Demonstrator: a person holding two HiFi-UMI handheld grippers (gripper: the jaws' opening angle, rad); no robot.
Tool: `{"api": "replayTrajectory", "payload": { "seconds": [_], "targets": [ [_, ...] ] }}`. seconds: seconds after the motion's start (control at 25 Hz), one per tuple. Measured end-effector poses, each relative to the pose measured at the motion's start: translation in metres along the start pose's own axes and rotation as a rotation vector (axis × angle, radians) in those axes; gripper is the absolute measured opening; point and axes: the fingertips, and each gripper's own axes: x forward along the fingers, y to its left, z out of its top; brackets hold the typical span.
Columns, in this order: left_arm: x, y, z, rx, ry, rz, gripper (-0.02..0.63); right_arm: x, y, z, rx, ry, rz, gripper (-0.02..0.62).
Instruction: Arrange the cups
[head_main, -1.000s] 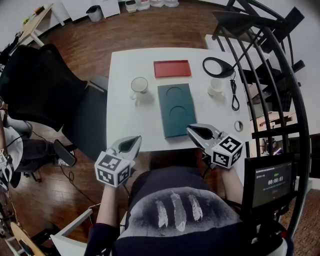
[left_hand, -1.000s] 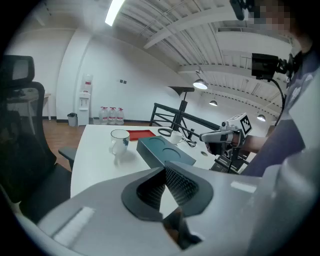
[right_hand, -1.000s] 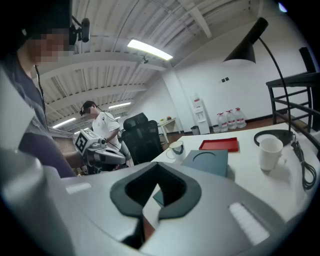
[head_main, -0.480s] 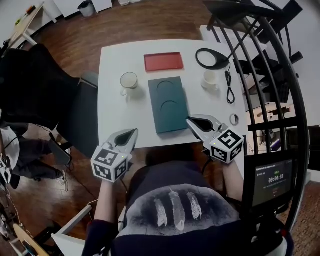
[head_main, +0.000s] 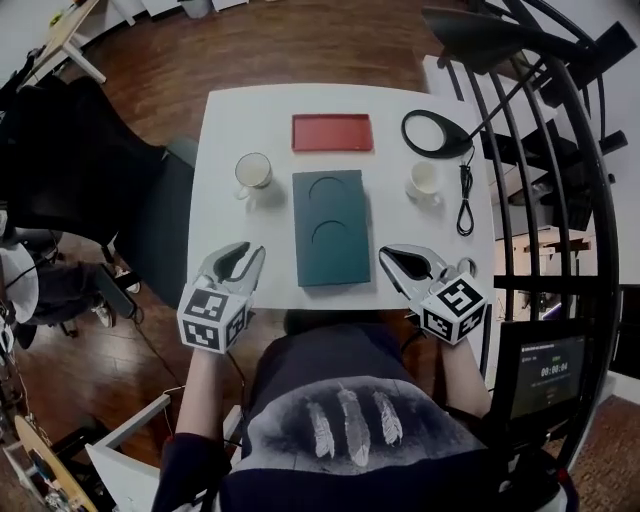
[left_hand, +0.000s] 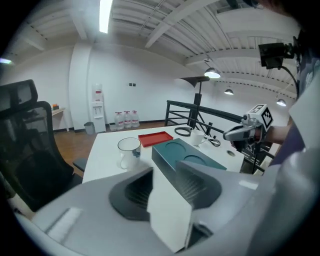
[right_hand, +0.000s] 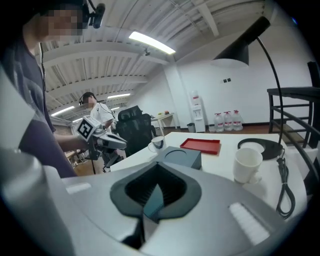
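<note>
A clear mug with a dark rim stands on the white table, left of a teal cup holder with two round recesses. Right of the holder stands a white cup. My left gripper hovers over the table's near left edge, its jaws opening with nothing between them. In the left gripper view, the mug and the holder lie ahead. My right gripper is shut and empty near the holder's front right corner. The white cup is ahead and to its right.
A red tray lies behind the holder. A black lamp base and a cable sit at the back right. A black office chair stands left of the table, and a black metal rack stands on the right.
Both grippers have moved forward, from below the table's near edge to over it. The left jaws have parted; the right jaws stay shut.
</note>
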Motion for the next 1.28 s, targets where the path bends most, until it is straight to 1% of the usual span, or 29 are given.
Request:
{"api": "replayTrajectory", "payload": {
  "seconds": [0.04, 0.08, 0.16, 0.24, 0.28, 0.36, 0.44, 0.56, 0.64, 0.72, 0.8, 0.88, 0.96, 1.0, 1.08, 1.28],
  "targets": [
    [0.007, 0.004, 0.003, -0.001, 0.009, 0.02, 0.216, -0.002, -0.008, -0.003, 0.006, 0.007, 0.016, 0.003],
    [0.014, 0.008, 0.006, 0.002, 0.019, 0.043, 0.241, -0.003, -0.016, -0.005, 0.007, 0.016, 0.037, 0.003],
    [0.026, 0.022, 0.014, 0.031, 0.043, 0.111, 0.241, -0.002, -0.034, -0.005, -0.008, 0.038, 0.096, 0.003],
    [0.038, 0.04, 0.017, 0.087, 0.101, 0.171, 0.275, 0.004, -0.047, -0.001, -0.036, 0.065, 0.158, 0.003],
    [0.045, 0.05, 0.017, 0.118, 0.141, 0.186, 0.276, 0.007, -0.052, 0.001, -0.046, 0.076, 0.183, 0.003],
    [0.061, 0.07, 0.014, 0.175, 0.224, 0.191, 0.276, 0.014, -0.056, 0.006, -0.054, 0.096, 0.22, 0.003],
    [0.075, 0.09, 0.008, 0.22, 0.297, 0.174, 0.276, 0.023, -0.055, 0.011, -0.055, 0.113, 0.233, 0.003],
    [0.101, 0.12, -0.005, 0.27, 0.386, 0.138, 0.276, 0.045, -0.062, 0.02, -0.059, 0.122, 0.216, 0.003],
    [0.12, 0.13, -0.01, 0.302, 0.427, 0.096, 0.275, 0.056, -0.067, 0.023, -0.054, 0.123, 0.197, 0.003],
    [0.131, 0.129, -0.013, 0.326, 0.453, 0.044, 0.271, 0.062, -0.068, 0.024, -0.047, 0.131, 0.183, 0.003],
    [0.135, 0.127, -0.018, 0.351, 0.476, 0.002, 0.222, 0.066, -0.067, 0.025, -0.047, 0.145, 0.167, 0.003],
    [0.136, 0.126, -0.023, 0.39, 0.505, -0.034, 0.208, 0.069, -0.067, 0.028, -0.041, 0.153, 0.147, 0.003],
    [0.139, 0.127, -0.027, 0.44, 0.529, -0.054, 0.176, 0.073, -0.069, 0.029, -0.032, 0.156, 0.136, 0.003],
    [0.14, 0.129, -0.028, 0.465, 0.535, -0.058, 0.13, 0.075, -0.07, 0.03, -0.032, 0.159, 0.135, 0.003],
    [0.141, 0.131, -0.029, 0.497, 0.537, -0.061, 0.103, 0.078, -0.068, 0.03, -0.037, 0.165, 0.136, 0.003],
    [0.141, 0.134, -0.023, 0.486, 0.533, -0.103, 0.087, 0.083, -0.066, 0.031, -0.038, 0.17, 0.129, 0.003]
  ]
}}
